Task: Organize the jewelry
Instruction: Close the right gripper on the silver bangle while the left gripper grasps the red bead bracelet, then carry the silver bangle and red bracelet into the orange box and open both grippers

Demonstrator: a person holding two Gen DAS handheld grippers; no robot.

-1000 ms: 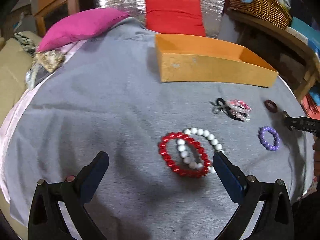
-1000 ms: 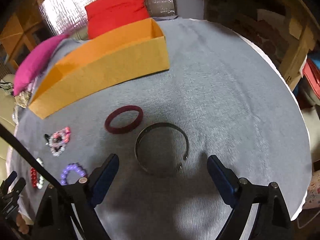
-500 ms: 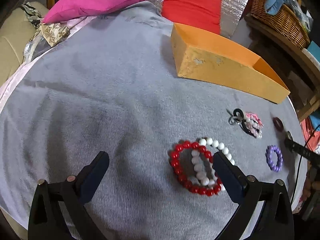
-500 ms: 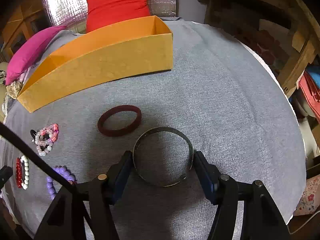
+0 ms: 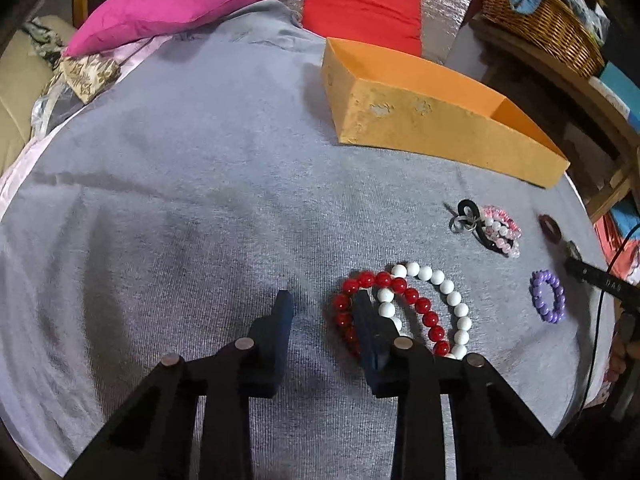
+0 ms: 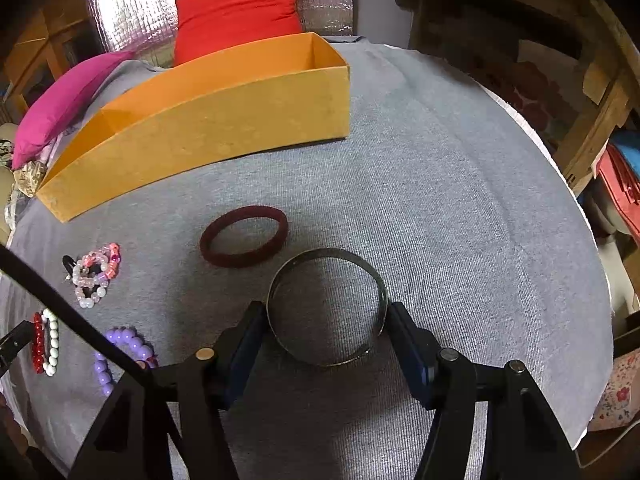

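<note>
My right gripper point(image 6: 326, 320) clamps metal bangle point(image 6: 326, 306) across its width; orange box point(image 6: 208, 120) lies ahead-left. Left gripper point(image 5: 322, 312) closing, one finger inside red bead bracelet point(image 5: 394, 312), nothing pinched yet.

Pink cushion point(image 5: 160, 12), red cushion point(image 5: 360, 8) (against silver foil), wicker basket point(image 5: 544, 28).

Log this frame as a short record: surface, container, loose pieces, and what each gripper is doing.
surface: grey cloth-covered table
container: long orange cardboard box, no jewelry visible inside
loose pieces: dark red fabric band, purple bead bracelet, pink bead cluster, white bead bracelet
left gripper: closing, one finger inside red bead bracelet, not yet pinched
right gripper: clamped across thin metal bangle
</note>
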